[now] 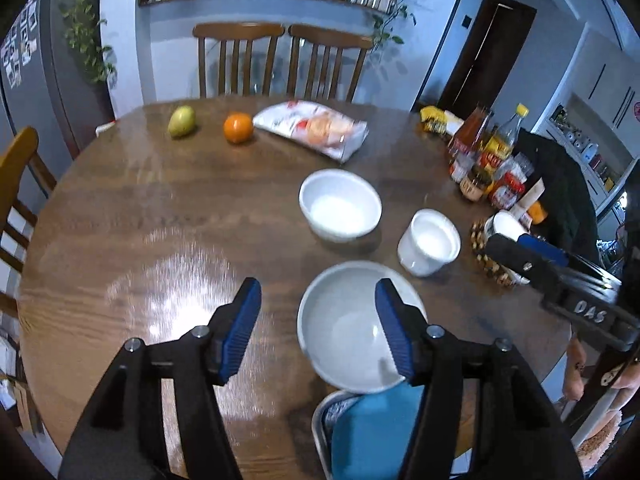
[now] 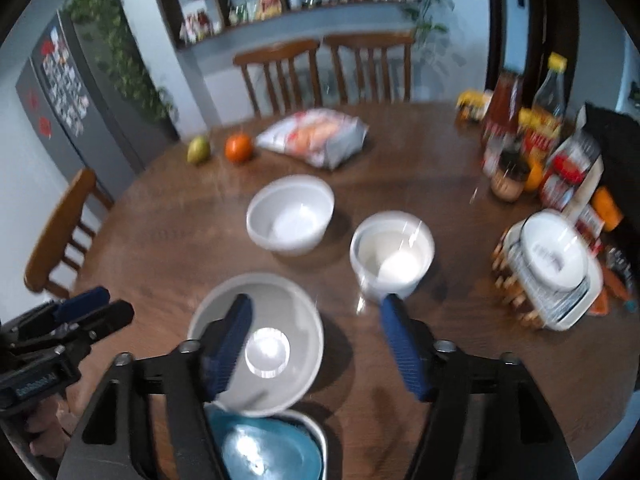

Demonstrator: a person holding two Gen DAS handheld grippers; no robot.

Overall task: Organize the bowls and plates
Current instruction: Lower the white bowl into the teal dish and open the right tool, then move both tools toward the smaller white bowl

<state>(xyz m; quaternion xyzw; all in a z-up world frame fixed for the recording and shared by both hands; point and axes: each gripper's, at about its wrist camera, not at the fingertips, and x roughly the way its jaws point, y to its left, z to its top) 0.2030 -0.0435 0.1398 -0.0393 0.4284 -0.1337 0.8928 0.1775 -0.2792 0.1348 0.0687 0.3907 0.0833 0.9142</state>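
A round wooden table (image 1: 120, 240) carries three white bowls: a shallow one (image 1: 344, 344) nearest, a wide one (image 1: 340, 204) behind, and a stacked pair (image 1: 430, 242) beside it. Both the left gripper (image 1: 318, 332) and right gripper (image 2: 316, 344) hover wide, empty.

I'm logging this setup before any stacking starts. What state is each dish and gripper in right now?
Left gripper: open, holding nothing.
Right gripper: open, holding nothing.
Near white bowl: upright, empty.
Far white bowl: upright, empty.
Nested white bowls: upright, one inside another.
Blue plate: lying in a metal tray at the table edge.
Snack bag: lying flat.
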